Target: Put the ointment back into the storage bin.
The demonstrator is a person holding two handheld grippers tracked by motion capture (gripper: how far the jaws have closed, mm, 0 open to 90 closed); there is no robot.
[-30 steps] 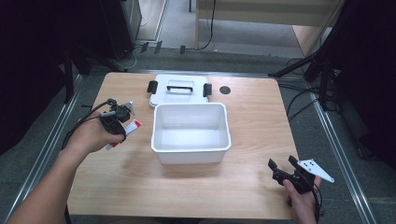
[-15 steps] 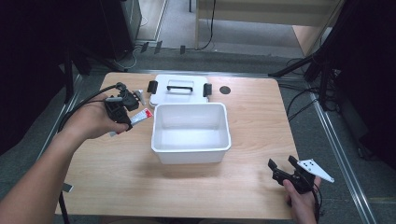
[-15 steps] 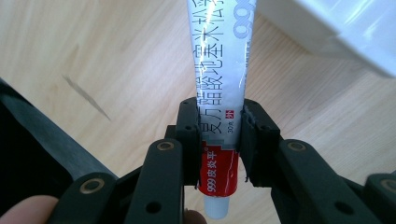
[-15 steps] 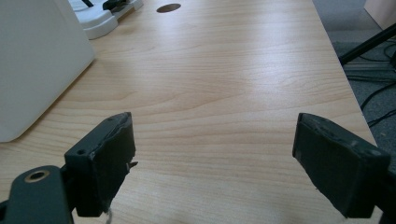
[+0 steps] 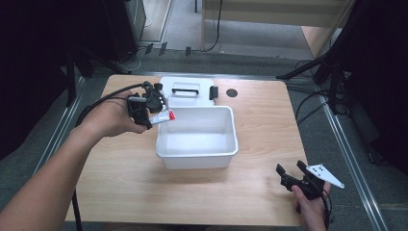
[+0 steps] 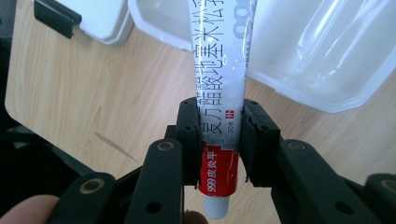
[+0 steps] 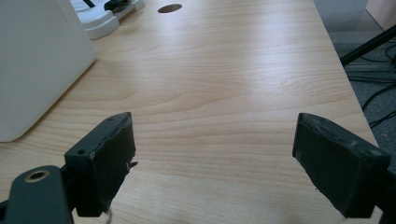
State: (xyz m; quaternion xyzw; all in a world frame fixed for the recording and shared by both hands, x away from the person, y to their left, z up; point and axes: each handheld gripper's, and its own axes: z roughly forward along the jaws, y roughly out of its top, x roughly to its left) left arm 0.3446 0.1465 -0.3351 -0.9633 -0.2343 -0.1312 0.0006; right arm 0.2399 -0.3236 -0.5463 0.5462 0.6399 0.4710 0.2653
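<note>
Over the wooden table (image 5: 250,192), your left gripper (image 5: 153,111) clamps the tube (image 6: 219,88), its long axis reaching across the white bin's (image 5: 226,156) near-left rim, while your right gripper (image 5: 294,174) rests with jaws apart.

- A wooden table (image 5: 120,183) is carrying everything.
- A white tub (image 5: 197,137) is sitting ahead-left of the right gripper (image 5: 293,175).
- A white lid (image 5: 185,91) is lying beyond the tub.
</note>
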